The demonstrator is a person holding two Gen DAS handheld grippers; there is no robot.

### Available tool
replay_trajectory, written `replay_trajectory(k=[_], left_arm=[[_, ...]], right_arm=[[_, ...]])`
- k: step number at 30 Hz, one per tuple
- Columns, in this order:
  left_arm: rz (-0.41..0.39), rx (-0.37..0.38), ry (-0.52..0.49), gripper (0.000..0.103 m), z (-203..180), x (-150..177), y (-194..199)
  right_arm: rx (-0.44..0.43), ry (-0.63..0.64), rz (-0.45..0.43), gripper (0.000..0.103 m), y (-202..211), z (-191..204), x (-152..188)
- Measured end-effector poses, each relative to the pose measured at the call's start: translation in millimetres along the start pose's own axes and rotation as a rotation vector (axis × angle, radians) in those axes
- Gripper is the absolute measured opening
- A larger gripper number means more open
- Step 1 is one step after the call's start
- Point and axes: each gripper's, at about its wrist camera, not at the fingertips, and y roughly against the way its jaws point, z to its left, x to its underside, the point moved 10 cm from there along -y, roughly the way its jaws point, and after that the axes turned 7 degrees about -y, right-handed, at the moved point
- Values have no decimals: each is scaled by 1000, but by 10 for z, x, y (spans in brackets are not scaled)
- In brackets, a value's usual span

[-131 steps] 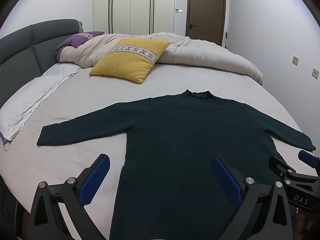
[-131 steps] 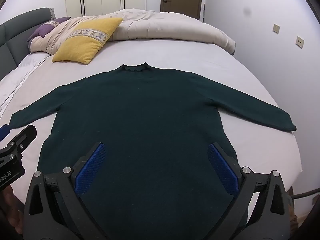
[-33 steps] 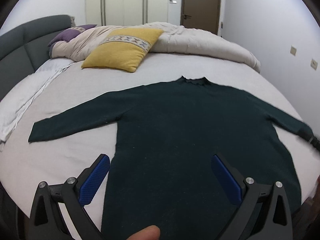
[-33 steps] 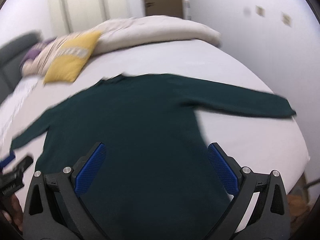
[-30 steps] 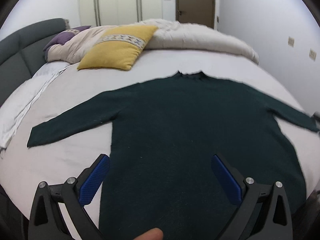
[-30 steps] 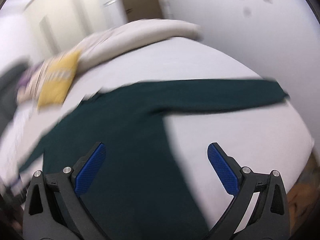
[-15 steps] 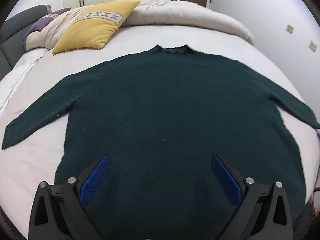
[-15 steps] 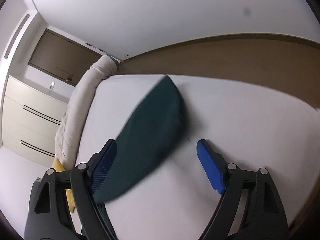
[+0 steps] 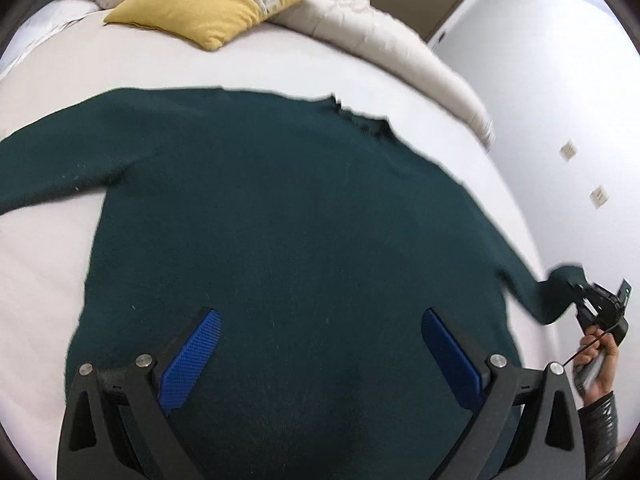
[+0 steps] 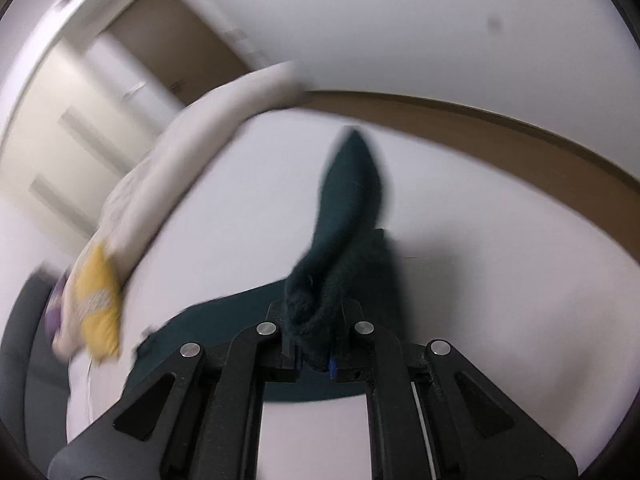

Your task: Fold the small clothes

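Observation:
A dark green sweater (image 9: pixel 280 216) lies flat on the white bed (image 9: pixel 48 248), collar toward the pillows. My left gripper (image 9: pixel 320 352) is open and empty, hovering over the sweater's lower body. My right gripper (image 10: pixel 314 344) is shut on the sweater's right sleeve (image 10: pixel 344 216) and holds its cuff end lifted off the bed. The right gripper also shows in the left wrist view (image 9: pixel 596 308) at the bed's right edge, with the sleeve bunched in it. The left sleeve (image 9: pixel 48 164) lies stretched out to the left.
A yellow cushion (image 9: pixel 216 4) and a rolled beige duvet (image 9: pixel 384 40) lie at the head of the bed. A white wall (image 9: pixel 560 100) with sockets runs close along the right side. The wooden floor (image 10: pixel 520 136) shows beyond the bed edge.
My right gripper has swung to the right sleeve, closed on its cuff and lifted it. My left gripper has moved forward over the sweater's body and stayed open.

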Motion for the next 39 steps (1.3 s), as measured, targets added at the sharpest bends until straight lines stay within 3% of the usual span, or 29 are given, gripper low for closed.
replay_trajectory(k=[2, 6, 9, 11, 13, 15, 16, 20, 21, 24, 26, 28, 29, 32, 34, 35, 39], left_arm=[[-40, 25, 18, 102, 43, -85, 113], [-87, 54, 62, 102, 236, -204, 271], [-104, 68, 107, 102, 394, -247, 269], [-103, 68, 121, 102, 501, -222, 262], [-98, 81, 132, 102, 587, -201, 284], [-97, 85, 122, 102, 598, -201, 265], [-94, 88, 113, 102, 582, -199, 206], [-64, 107, 83, 102, 360, -265, 5], [-57, 107, 69, 102, 280, -292, -66], [-25, 94, 35, 100, 28, -425, -364], [25, 84, 17, 90, -142, -509, -649], [85, 57, -12, 66, -239, -537, -930], [115, 38, -29, 60, -277, -546, -1075], [128, -39, -92, 50, -320, -605, -1264], [122, -62, -108, 20, -323, -637, -1248], [119, -51, -104, 14, -320, -656, -1211], [74, -55, -150, 9, -338, -740, -1065]], right_arm=[[-72, 121, 42, 7, -143, 722, 252], [-217, 340, 160, 7, -501, 2076, 1146], [-231, 410, 264, 10, -820, 2530, 1967], [-218, 409, 326, 13, -1152, 2588, 2362], [-206, 411, 364, 25, -1355, 2482, 2632], [-266, 378, 414, 60, -1370, 2364, 2859], [-295, 359, 416, 66, -1259, 2213, 2962], [-350, 384, 324, 70, -716, 1843, 2735], [-337, 396, 302, 70, -392, 1798, 2871], [-310, 368, 257, 70, -72, 1539, 2602], [-278, 335, 224, 70, -8, 1295, 2371], [-239, 301, 200, 70, -36, 1213, 2080], [-221, 281, 192, 70, -47, 1099, 1956], [-160, 218, 178, 70, -152, 768, 1674], [-136, 188, 171, 70, -270, 612, 1529], [-125, 182, 167, 70, -299, 554, 1476], [-103, 162, 168, 70, -553, 481, 1300]])
